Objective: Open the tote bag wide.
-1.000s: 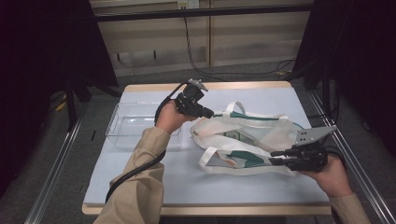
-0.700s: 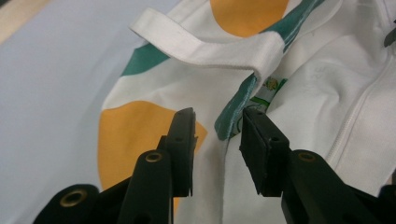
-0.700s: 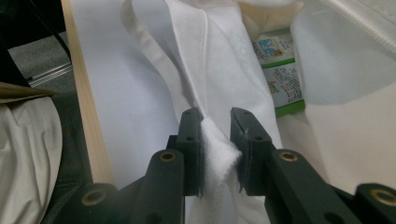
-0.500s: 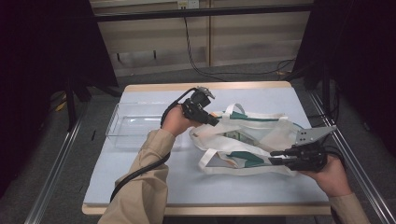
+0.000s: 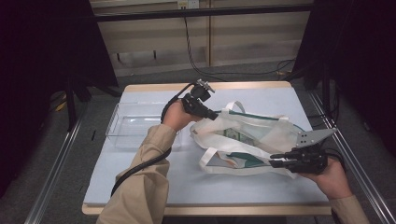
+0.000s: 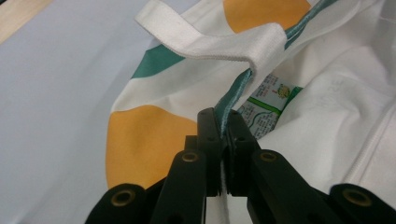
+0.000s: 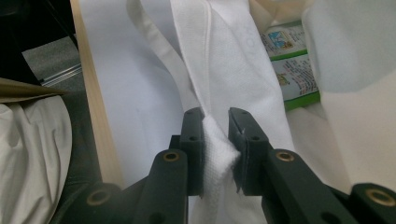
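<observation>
High view first: I see the white tote bag [image 5: 252,140] lying open-mouthed on the pale blue bench [image 5: 140,182], toward its right half, with a clear plastic tray [image 5: 128,128] just left of it. My left claw [image 5: 212,114] sits at the bag's far rim, near the base of a white handle loop, and my right claw [image 5: 275,161] is at the near rim, closer to my side of the bench. The two hold the opening from opposite edges.

From the left gripper view, my left claw [image 6: 223,140] has just been closing and now its pads pinch the bag's green-trimmed edge [image 6: 233,95], the fabric thin between nearly meeting jaws. A white handle [image 6: 210,44] folds across above the jaws, and the bag's side shows orange and green patches. A green-and-white printed carton [image 6: 268,100] peeks out from inside the bag just beyond the pinched edge.

From the right gripper view, my right claw [image 7: 215,135] is clamped on a bunched fold of the white fabric [image 7: 217,144], which fills the gap between the pads. The band of cloth runs up and away from the jaws, with a handle strap [image 7: 156,51] lying flat on the bench to its left. The same carton [image 7: 292,63] lies inside the bag at the upper right. The bench's wooden edge [image 7: 95,102] runs along the left.
</observation>
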